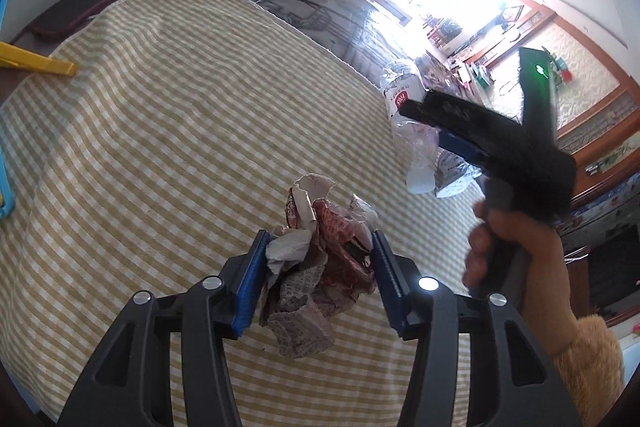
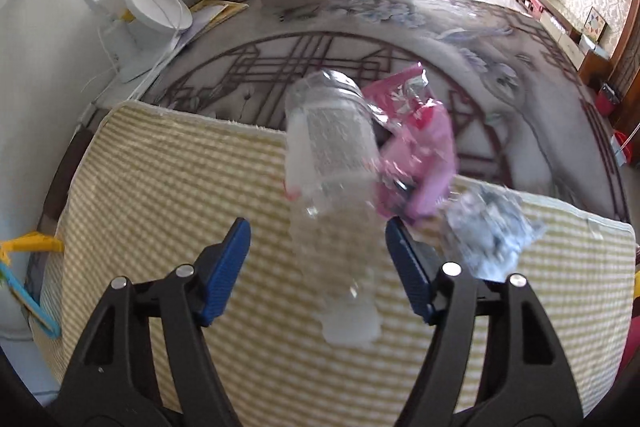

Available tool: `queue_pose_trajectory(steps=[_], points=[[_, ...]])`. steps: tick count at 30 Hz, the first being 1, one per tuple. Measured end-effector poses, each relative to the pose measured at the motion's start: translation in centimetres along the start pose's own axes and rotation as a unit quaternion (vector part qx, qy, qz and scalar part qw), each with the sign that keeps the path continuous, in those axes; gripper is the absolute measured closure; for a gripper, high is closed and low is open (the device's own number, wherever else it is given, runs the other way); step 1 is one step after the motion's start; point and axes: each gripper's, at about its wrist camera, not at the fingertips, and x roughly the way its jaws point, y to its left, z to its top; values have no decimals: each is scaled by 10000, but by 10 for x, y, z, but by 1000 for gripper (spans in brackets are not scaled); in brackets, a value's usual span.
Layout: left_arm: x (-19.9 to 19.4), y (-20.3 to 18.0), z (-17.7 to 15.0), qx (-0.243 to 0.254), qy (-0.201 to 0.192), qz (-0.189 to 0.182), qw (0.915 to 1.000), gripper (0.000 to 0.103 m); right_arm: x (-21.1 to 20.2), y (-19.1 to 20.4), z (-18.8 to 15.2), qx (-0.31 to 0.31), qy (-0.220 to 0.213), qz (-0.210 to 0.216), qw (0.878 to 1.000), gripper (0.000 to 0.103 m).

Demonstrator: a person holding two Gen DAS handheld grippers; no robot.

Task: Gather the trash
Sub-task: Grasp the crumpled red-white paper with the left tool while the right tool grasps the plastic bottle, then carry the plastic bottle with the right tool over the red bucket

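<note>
Left tongs point(image 1: 318, 277): clamped on a crumpled paper wad point(image 1: 320, 267), above the checked mat point(image 1: 180, 107) on the worktop point(image 2: 400, 27). Right tongs point(image 2: 318, 267): partly open astride a clear plastic bottle point(image 2: 336, 187), empty, lying on the mat; pads apart from it. Pink wrapper point(image 2: 420, 147) beside.

Checked cloth point(image 2: 160, 187) on table point(image 2: 520, 99), plastic bottle point(image 2: 336, 163) lying on cloth near its far edge, foil wrapper point(image 2: 420, 147) just right of bottle, crumpled bag point(image 2: 488, 227) right of that, desk lamp point(image 2: 152, 7) behind cloth at left, crumpled paper point(image 1: 316, 267) above cloth.
</note>
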Motion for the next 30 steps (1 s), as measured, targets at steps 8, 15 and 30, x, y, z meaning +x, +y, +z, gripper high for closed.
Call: queue_pose_trajectory(steps=[8,15,30], points=[[-1,1,4,-123,-15,-166,9998,53,32,-5,24,354,388,-239,9983,43],[3,6,7,-204,3,-143,9997,53,27,6,9,-264,470,-473,9974,49],[9,3,3,-154,80,31,9998,52,-42,-23,-96,53,793,417,9960,49]])
